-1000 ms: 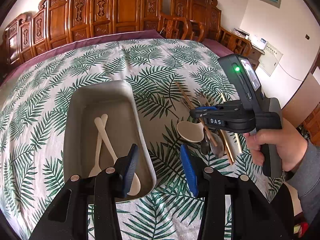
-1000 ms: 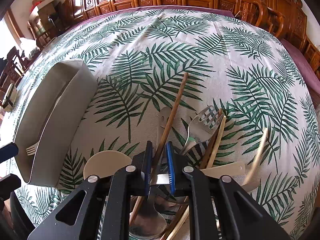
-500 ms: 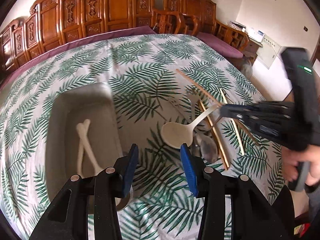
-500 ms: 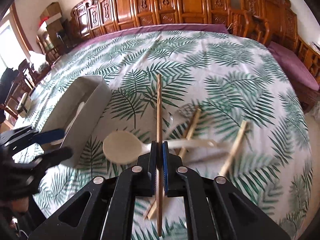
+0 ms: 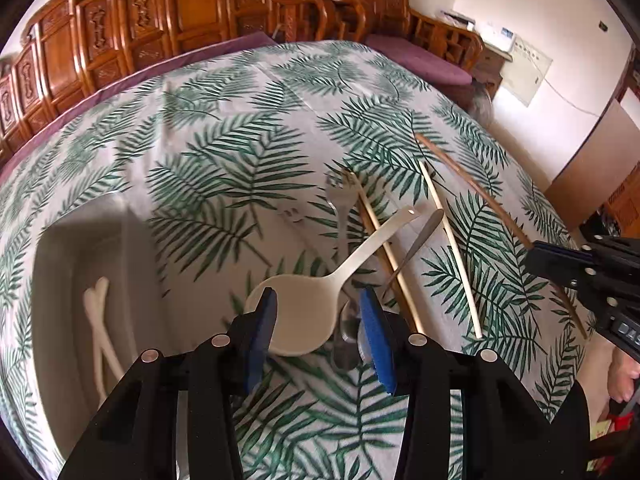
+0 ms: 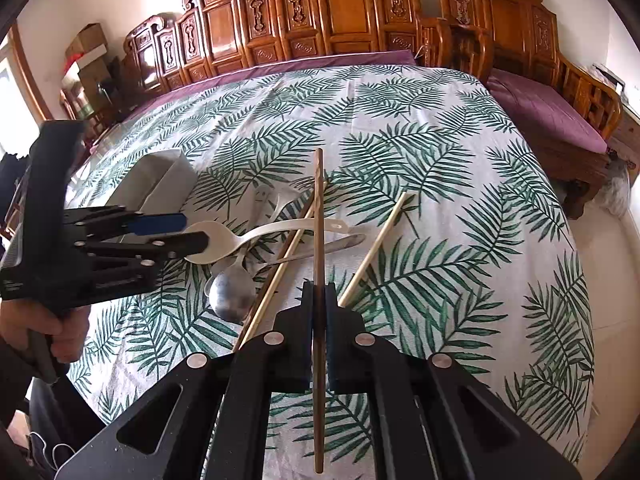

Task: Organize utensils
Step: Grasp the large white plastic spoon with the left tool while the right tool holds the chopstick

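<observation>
Counted on the table (image 6: 460, 168): two light chopsticks (image 5: 448, 248), one cream ladle (image 5: 304, 312), one metal spoon (image 6: 232, 292), one fork (image 5: 340, 200). Two white utensils (image 5: 100, 328) lie crossed in the grey tray (image 5: 52, 264). Right hand-held gripper (image 6: 319, 308) pinches one dark chopstick (image 6: 318, 216) above the pile; left hand-held gripper (image 5: 316, 324) stands spread over the ladle bowl. Carved wooden chairs (image 6: 340, 12) line the far side.

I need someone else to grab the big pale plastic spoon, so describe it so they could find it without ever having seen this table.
On the palm-leaf tablecloth, look right of the grey tray to the heap of utensils. The cream plastic spoon lies on top of it, bowl toward the tray, handle slanting across a pale chopstick. It is the only wide, pale, matte piece; the neighbouring metal spoon is shiny and the rest are thin sticks.
</observation>
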### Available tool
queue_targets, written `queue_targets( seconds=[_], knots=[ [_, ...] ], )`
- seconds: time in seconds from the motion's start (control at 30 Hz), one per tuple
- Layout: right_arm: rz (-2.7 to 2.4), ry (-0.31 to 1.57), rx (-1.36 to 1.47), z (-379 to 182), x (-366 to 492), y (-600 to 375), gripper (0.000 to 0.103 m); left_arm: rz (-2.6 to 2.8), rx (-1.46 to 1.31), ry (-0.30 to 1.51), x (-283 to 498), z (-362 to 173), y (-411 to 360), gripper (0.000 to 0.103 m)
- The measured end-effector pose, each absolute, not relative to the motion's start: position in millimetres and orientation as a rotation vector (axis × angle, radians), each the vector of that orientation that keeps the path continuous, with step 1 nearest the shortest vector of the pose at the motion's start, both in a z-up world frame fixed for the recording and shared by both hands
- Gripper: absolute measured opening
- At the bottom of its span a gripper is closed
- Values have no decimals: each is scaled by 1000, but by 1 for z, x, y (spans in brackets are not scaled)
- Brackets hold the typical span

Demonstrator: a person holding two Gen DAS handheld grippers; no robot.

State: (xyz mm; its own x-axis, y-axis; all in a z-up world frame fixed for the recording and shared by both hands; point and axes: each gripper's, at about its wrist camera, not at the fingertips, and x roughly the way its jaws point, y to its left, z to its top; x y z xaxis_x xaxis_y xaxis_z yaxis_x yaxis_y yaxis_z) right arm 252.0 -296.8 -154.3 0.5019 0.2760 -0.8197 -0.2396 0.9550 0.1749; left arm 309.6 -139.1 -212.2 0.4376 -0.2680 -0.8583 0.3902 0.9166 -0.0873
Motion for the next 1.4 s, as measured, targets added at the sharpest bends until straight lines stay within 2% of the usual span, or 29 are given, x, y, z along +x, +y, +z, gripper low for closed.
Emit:
queue_targets(
  seconds=[0.53, 0.9, 1.4],
  knots=[
    [287, 1016, 91, -160, 256, -317, 7, -388, 262, 1100, 335, -244, -182, 40],
    [298, 1018, 92, -161, 256, -314, 7, -359, 247, 1078, 337, -237, -175, 6],
    [322, 1020, 59, -162, 253, -301, 7, -346, 194, 996, 304, -194, -148, 3]
  ],
)
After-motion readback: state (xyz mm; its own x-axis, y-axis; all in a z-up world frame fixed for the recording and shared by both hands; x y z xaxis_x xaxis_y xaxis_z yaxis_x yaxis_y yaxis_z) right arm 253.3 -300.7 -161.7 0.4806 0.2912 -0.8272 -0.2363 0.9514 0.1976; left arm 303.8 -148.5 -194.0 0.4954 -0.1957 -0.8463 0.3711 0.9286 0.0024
